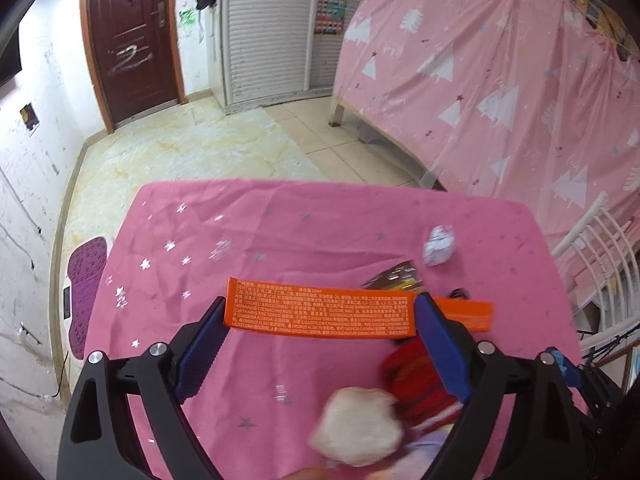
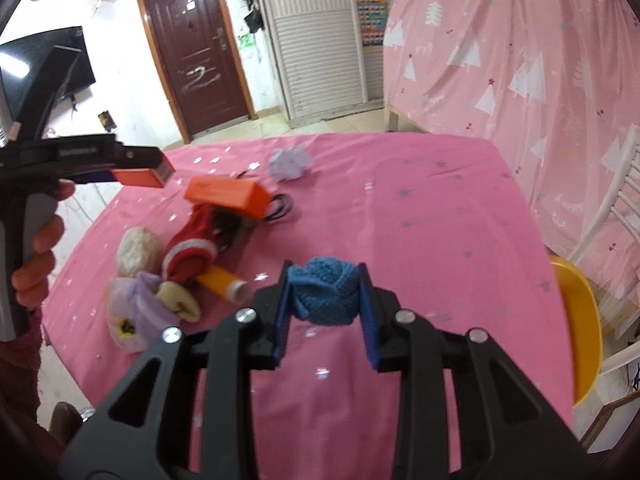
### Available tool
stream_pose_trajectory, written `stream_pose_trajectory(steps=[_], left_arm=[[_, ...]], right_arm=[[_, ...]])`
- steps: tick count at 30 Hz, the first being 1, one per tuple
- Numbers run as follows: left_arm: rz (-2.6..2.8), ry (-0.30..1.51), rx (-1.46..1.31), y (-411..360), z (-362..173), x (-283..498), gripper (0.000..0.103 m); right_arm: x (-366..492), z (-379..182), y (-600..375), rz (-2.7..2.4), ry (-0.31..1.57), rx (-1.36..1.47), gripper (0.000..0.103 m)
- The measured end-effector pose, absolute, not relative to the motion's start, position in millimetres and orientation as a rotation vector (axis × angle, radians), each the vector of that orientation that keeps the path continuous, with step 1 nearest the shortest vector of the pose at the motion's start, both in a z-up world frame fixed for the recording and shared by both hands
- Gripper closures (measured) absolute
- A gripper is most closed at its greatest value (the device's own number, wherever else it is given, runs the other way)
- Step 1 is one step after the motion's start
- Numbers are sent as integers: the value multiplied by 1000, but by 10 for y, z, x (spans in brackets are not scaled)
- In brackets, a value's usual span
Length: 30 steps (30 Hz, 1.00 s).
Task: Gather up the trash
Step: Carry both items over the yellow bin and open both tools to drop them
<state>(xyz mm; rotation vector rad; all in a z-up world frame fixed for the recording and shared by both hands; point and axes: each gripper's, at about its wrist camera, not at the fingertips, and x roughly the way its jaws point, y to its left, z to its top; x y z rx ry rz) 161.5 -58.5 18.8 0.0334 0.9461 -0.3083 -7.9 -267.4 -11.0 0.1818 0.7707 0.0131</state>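
Clamped endwise between the widely spread left gripper (image 1: 320, 316) pads, an orange box (image 1: 320, 314) is held above the table (image 1: 280, 208); a slip could drop it. A blue knitted ball (image 2: 324, 296) is squeezed by the right gripper (image 2: 325, 300).

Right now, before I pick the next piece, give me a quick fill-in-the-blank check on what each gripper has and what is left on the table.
1. The left gripper is shut on a long ____ box.
2. The right gripper is shut on a rolled ____ sock.
3. The crumpled paper ball lies on the ____ tablecloth.
4. A second orange box rests on top of a ____ sock.

Missing words: orange; blue; pink; red
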Motion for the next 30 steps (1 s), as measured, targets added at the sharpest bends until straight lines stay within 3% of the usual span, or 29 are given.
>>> stream_pose_trajectory(steps=[15,30], left_arm=[[-535,941,109,-2085,412,1102,18],[-661,973,215,-3428,320,711,18]], right_arm=[[-407,-55,-3958,-221,693,293,74],[-539,-566,-4961,-357,738,418,74]])
